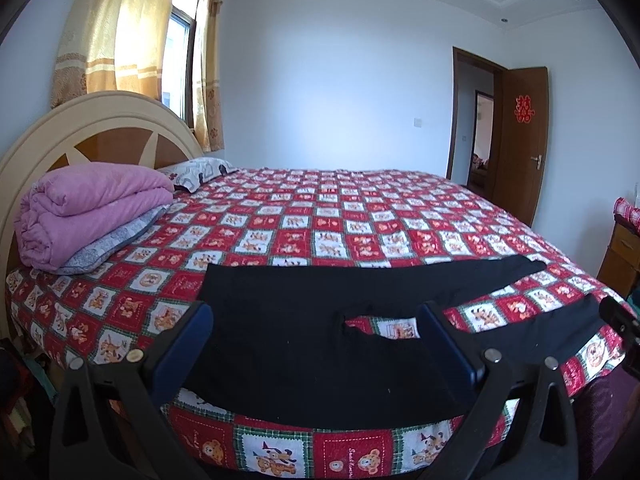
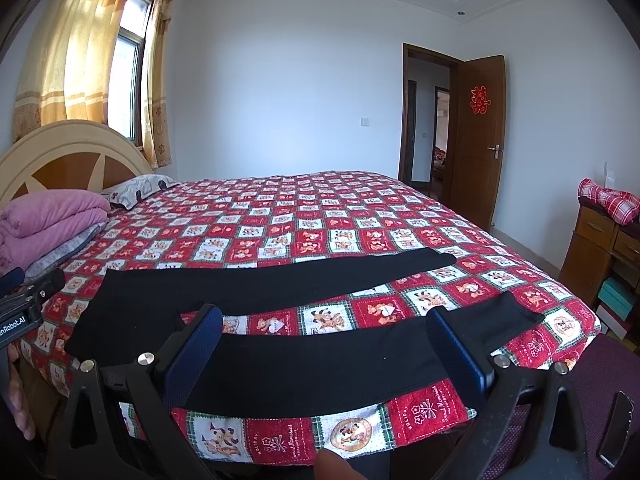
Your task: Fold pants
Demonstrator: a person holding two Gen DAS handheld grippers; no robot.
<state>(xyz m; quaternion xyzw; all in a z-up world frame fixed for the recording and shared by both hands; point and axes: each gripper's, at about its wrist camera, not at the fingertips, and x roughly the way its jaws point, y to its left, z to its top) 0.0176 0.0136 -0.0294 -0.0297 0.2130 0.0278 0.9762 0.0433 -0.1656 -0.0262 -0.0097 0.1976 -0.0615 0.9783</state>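
Black pants lie spread flat near the front edge of the bed, waist to the left, both legs stretching right with a gap between them. They also show in the right wrist view. My left gripper is open, hovering in front of the waist and crotch area. My right gripper is open, hovering in front of the near leg. Neither holds the cloth. The other gripper shows at the edge of each view.
The bed has a red patterned cover. A folded pink quilt and pillows lie by the headboard at left. A wooden cabinet stands at right, and an open door is beyond.
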